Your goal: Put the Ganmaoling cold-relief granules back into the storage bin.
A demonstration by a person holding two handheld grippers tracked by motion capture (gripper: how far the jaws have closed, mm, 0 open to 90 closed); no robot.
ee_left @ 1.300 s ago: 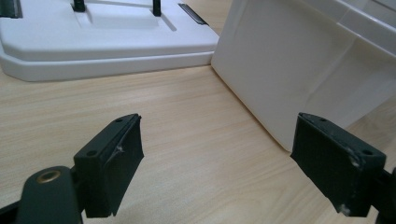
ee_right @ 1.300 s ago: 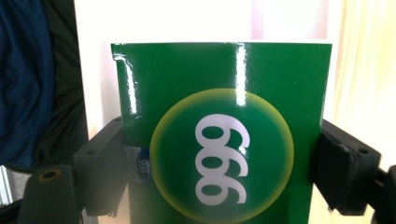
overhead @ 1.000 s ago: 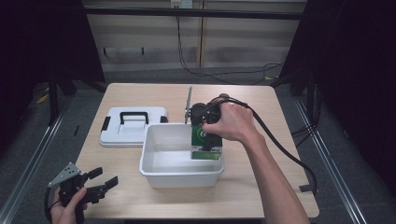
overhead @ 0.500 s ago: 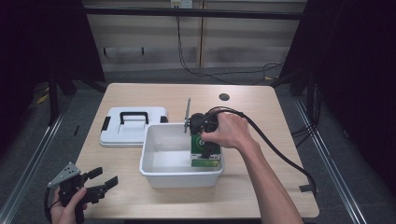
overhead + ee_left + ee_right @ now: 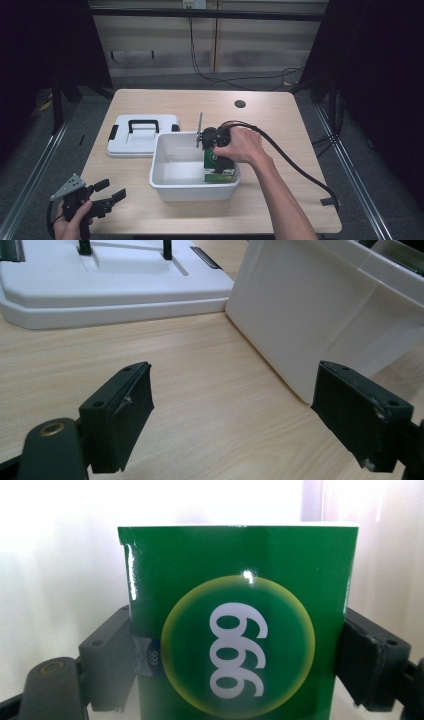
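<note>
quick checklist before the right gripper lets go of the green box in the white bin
1. Grip on the glossy green cardboard box: right gripper has a jaw on each side of it, ok.
2. Box inside the white rectangular plastic bin: in the high view it sits at the bin's right end, below the rim, ok.
3. Box resting on the bin floor: its underside is hidden, cannot tell.
4. Left gripper out of the way: open, holding nothing, near the table's front left edge, ok.
5. White plastic lid with black handle out of the way: flat on the light wooden table left of the bin, ok.
</note>
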